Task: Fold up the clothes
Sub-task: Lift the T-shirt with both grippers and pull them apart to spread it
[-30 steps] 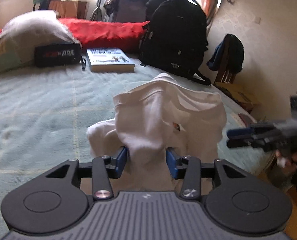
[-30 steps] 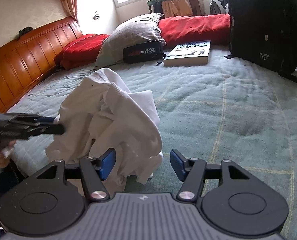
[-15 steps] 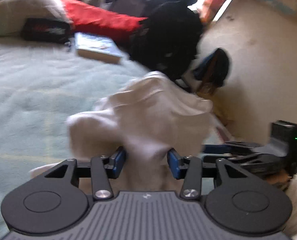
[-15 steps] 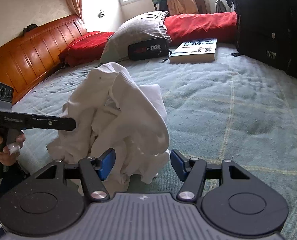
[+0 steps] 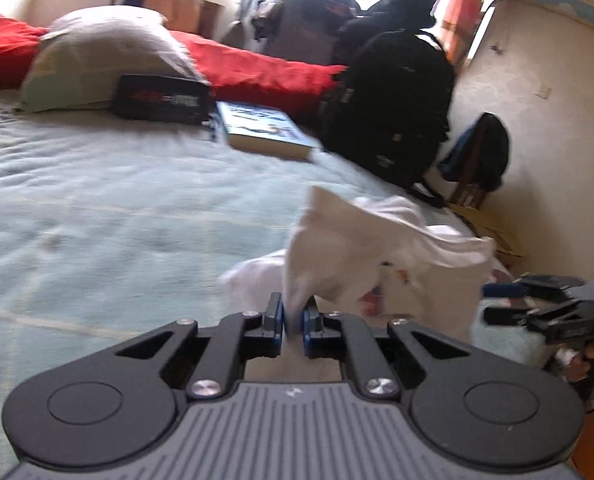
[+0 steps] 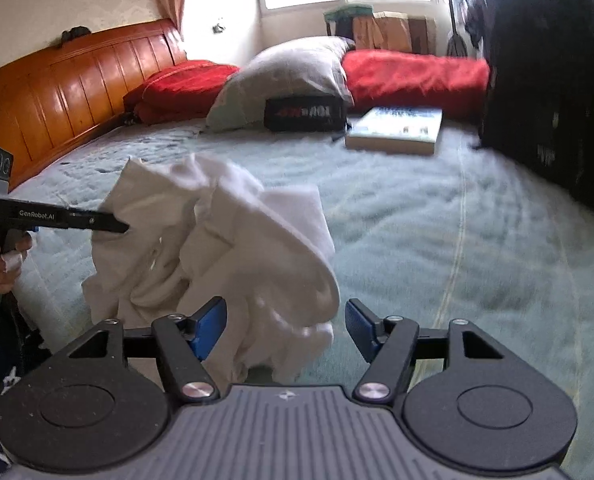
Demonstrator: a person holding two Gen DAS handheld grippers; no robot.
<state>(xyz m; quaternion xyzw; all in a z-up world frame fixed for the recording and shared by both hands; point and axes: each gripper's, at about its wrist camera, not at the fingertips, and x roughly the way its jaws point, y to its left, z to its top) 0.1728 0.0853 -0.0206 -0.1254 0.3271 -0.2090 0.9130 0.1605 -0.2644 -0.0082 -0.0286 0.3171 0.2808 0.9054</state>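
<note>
**Bunched white garment pinched for a lift**

The left gripper clamps a fold of the crumpled white garment, apparently to raise it off the bed. The right gripper, jaws wide and holding nothing, straddles the cloth's near edge.

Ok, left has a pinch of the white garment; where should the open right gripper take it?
Probably the loose hanging fold of the white garment nearest the right gripper, straight ahead. That bunched edge already sits between its open fingers, opposite the left gripper's pinch, so both could spread it.
</note>
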